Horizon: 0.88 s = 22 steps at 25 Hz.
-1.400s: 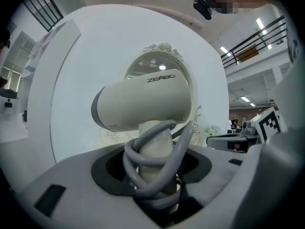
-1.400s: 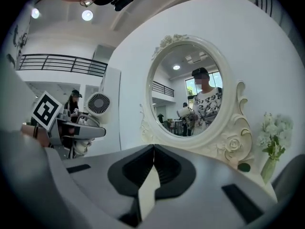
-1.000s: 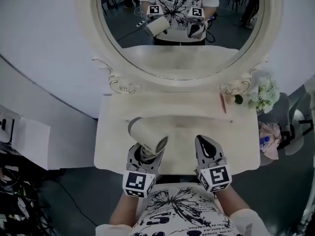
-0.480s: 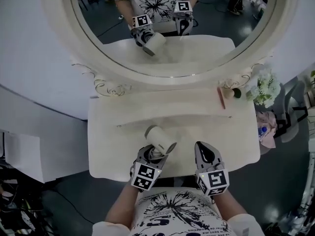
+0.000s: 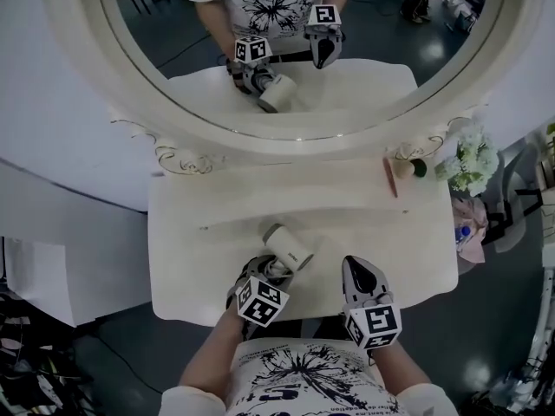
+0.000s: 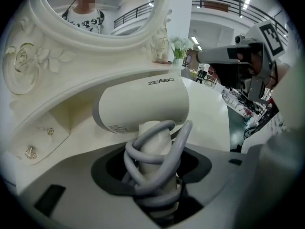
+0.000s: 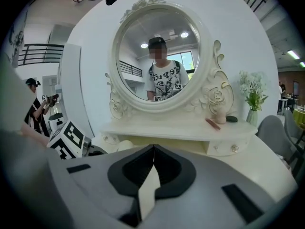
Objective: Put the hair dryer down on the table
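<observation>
A white hair dryer (image 5: 289, 248) with its grey cord wound round the handle is held over the front middle of the cream dressing table (image 5: 408, 250). My left gripper (image 5: 270, 271) is shut on the wrapped handle (image 6: 155, 161), and the barrel (image 6: 143, 106) lies crosswise just above the jaws. Whether the barrel touches the tabletop I cannot tell. My right gripper (image 5: 358, 271) hovers at the table's front edge to the right of the dryer, jaws shut with nothing between them (image 7: 153, 149).
A big oval mirror (image 5: 303, 50) rises behind a raised shelf (image 5: 303, 189) with small drawers. On the shelf's right end lie a pink stick-like item (image 5: 390, 177), a small cup (image 5: 402, 168) and a vase of white flowers (image 5: 468, 159).
The left gripper has turned and sunk with the dryer, so the barrel looks smaller and lies closer to the tabletop. The right gripper has stayed at the front edge.
</observation>
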Tool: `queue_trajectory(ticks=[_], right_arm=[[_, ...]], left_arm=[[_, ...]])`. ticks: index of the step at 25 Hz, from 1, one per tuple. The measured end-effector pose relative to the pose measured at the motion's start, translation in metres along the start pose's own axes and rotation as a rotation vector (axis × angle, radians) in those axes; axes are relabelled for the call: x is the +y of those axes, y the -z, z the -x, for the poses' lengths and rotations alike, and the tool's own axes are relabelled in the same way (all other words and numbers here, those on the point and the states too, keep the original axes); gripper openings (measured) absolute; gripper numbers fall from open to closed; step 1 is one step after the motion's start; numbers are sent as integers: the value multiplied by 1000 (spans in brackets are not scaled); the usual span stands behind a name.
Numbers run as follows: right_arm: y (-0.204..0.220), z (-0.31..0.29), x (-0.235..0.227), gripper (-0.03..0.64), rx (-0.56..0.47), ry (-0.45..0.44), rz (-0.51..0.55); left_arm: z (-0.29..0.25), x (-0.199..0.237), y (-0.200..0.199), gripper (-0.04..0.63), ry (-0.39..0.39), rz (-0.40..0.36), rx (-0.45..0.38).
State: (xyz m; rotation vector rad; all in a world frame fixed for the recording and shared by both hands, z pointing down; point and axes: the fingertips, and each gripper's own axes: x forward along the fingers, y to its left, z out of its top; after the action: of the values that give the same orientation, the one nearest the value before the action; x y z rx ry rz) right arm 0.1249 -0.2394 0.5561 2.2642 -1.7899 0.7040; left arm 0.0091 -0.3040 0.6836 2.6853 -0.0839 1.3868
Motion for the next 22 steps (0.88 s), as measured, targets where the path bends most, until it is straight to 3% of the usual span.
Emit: queue_trajectory(ticks=[13,22], right_arm=[[-11,-15,-6,17,-9,6,2],[-25,-17,12,17,-33,-29,33]], left_arm=[[-11,1,2,241,85,-108,58],[-9,-1,2,242,63,-108,-35]])
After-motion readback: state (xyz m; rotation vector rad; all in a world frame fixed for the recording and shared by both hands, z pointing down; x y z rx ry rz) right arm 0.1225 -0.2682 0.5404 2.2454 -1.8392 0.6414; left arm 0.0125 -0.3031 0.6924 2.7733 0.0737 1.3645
